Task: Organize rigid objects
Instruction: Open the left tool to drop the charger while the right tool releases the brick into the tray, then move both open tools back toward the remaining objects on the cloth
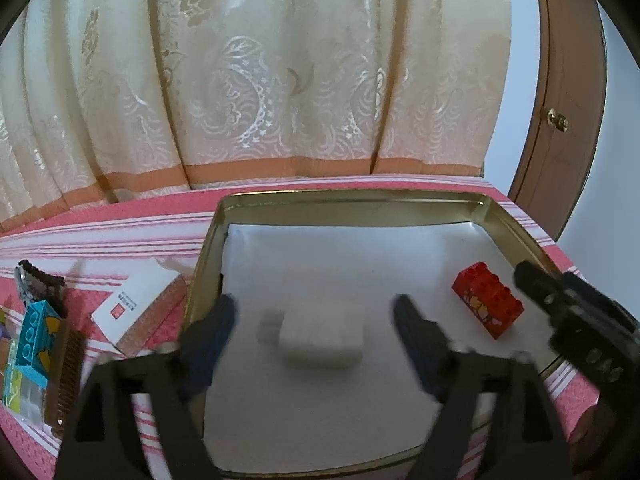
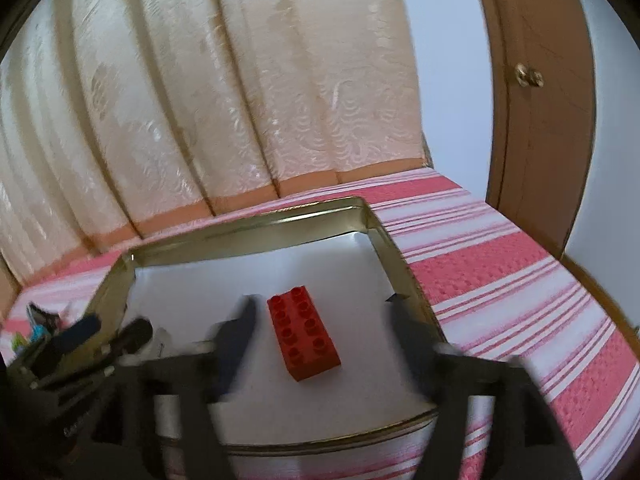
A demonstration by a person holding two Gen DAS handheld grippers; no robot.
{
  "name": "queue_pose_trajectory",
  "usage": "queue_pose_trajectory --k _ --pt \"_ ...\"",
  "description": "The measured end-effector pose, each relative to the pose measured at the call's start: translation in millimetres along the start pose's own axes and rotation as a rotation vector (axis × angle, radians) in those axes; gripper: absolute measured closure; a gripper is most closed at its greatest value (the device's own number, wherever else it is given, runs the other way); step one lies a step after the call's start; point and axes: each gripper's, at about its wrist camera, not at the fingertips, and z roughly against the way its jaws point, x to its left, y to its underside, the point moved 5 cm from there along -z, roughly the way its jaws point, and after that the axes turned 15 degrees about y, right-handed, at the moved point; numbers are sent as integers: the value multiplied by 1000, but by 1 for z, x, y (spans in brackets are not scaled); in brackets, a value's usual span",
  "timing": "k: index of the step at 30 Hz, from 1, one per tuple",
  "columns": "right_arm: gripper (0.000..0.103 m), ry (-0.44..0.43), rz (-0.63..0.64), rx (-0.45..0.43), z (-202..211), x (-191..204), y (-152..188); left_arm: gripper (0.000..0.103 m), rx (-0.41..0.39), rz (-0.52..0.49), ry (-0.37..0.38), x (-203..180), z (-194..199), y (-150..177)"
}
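A gold metal tin (image 1: 208, 248) with a white floor lies on the striped cloth; it also shows in the right wrist view (image 2: 256, 224). Inside lie a white block (image 1: 320, 342) and a red brick (image 1: 488, 304), the brick also in the right wrist view (image 2: 304, 338). My left gripper (image 1: 316, 328) is open and empty over the tin, its fingers on either side of the white block. My right gripper (image 2: 320, 328) is open and empty, its fingers on either side of the red brick. The right gripper also shows at the right edge of the left wrist view (image 1: 568, 312).
Left of the tin lie a white box (image 1: 136, 304), a blue brick (image 1: 36, 332), a brown comb-like piece (image 1: 66, 376) and other small items. A patterned curtain (image 1: 280, 80) hangs behind the pink-striped surface (image 2: 500, 280). A wooden door (image 2: 540, 100) stands at the right.
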Motion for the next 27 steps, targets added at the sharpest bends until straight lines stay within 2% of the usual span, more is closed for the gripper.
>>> queue_pose_trajectory --k 1,4,7,9,11,15,18,25,27 --pt "21 -4 -30 -16 3 -5 -3 2 -15 1 1 1 3 -1" --pt "21 15 -132 -90 17 -26 -12 0 -98 -18 -10 1 19 -5" --pt "11 79 -278 -168 29 -58 -18 0 -180 -15 -37 8 38 -11" --pt "11 110 -357 -166 27 -76 -17 0 -228 16 -53 19 50 -14" --pt "11 115 -403 -123 18 -85 -16 0 -256 44 -79 31 60 -15" --pt "11 113 -421 -80 8 -88 -12 0 -305 81 -175 61 81 -14" --pt "11 115 -407 -100 11 -84 -12 0 -315 98 -239 81 90 -10" --pt "11 180 -348 -181 23 -78 -12 0 -272 44 -302 86 89 2" --pt "11 205 -335 -212 28 -76 -12 0 -272 25 -294 82 89 3"
